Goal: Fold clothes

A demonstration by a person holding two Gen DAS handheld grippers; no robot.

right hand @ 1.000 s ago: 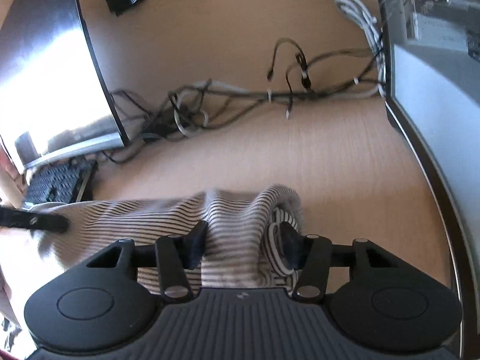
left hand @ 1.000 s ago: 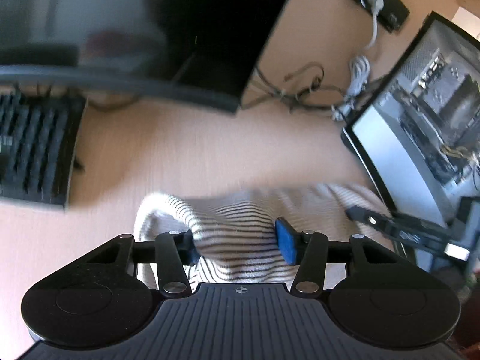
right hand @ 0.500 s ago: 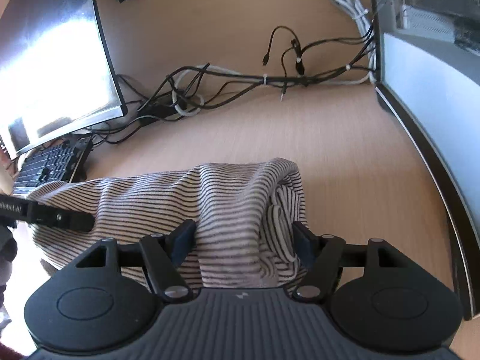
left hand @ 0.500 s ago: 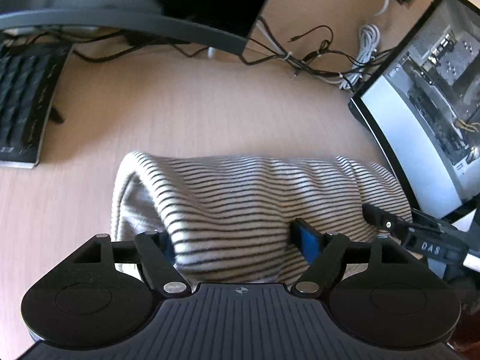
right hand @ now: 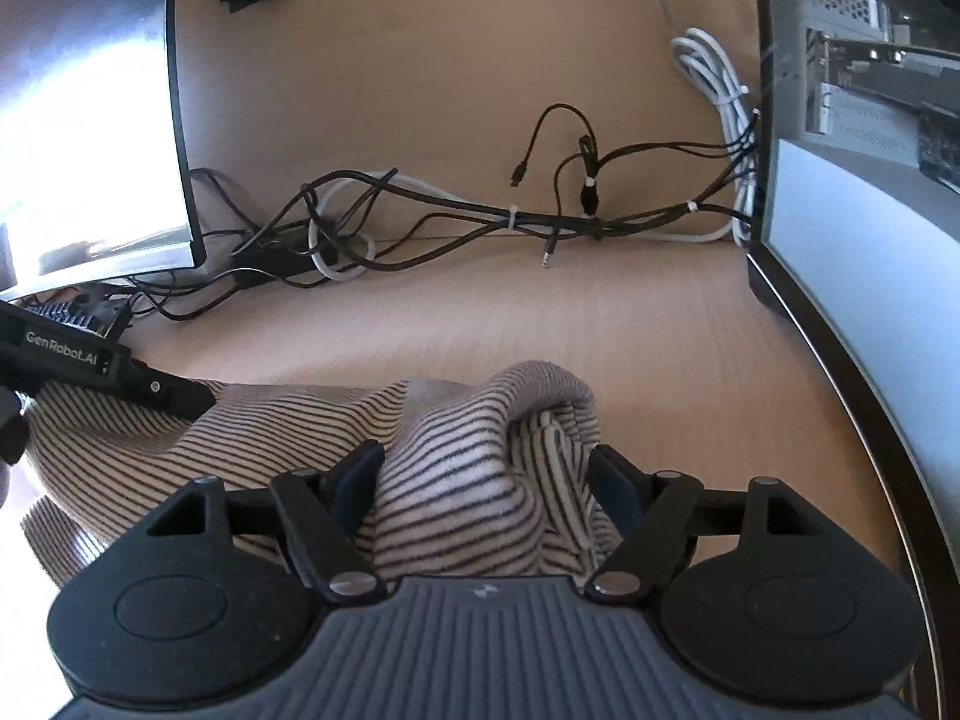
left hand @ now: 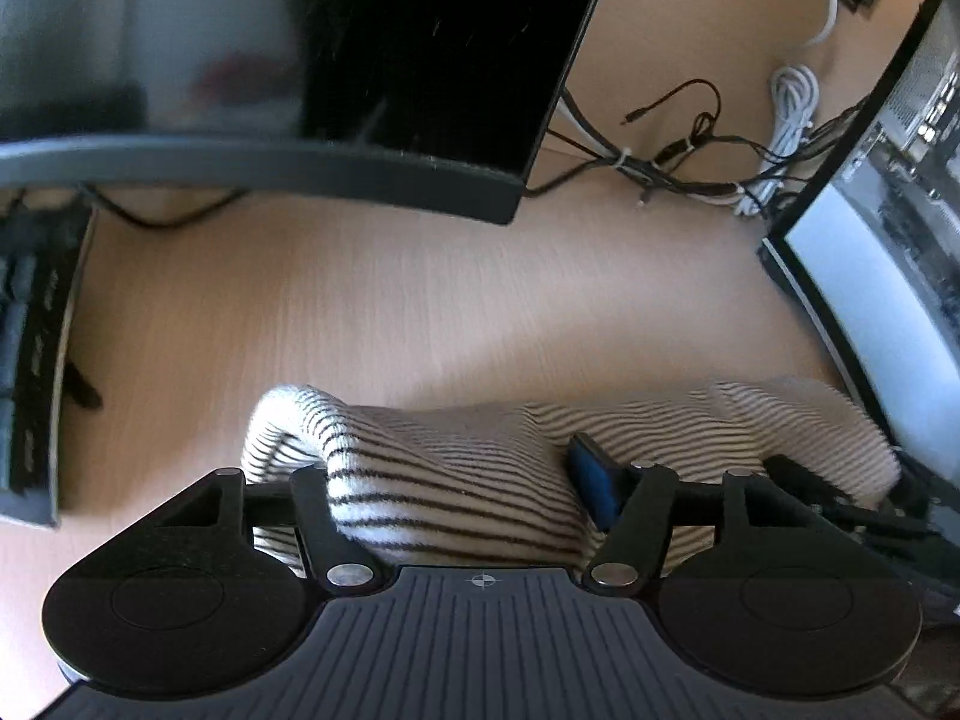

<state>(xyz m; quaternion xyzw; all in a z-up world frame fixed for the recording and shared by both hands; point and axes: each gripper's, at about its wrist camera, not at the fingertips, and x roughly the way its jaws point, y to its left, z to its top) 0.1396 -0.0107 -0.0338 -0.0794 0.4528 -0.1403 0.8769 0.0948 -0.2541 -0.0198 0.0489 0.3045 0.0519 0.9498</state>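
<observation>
The left hand-held gripper (left hand: 456, 480) is clamped on a bunched fold of the striped garment (left hand: 480, 468), its blue pad (left hand: 591, 483) pressing into the cloth at lower centre of the left wrist view. The right hand-held gripper (right hand: 486, 480) is likewise clamped on a raised ridge of the garment (right hand: 456, 468) at lower centre of its own view. The garment lies stretched between the two across the wooden bench (left hand: 390, 306), along the bottom of both frames. In the right wrist view the left hand-held gripper shows at the left edge, touching the cloth. A monitor (left hand: 360, 60) fills the upper left of the left view, a keyboard (left hand: 30, 360) sits at the left edge, and cables (right hand: 480, 216) run across the middle of the right view.
</observation>
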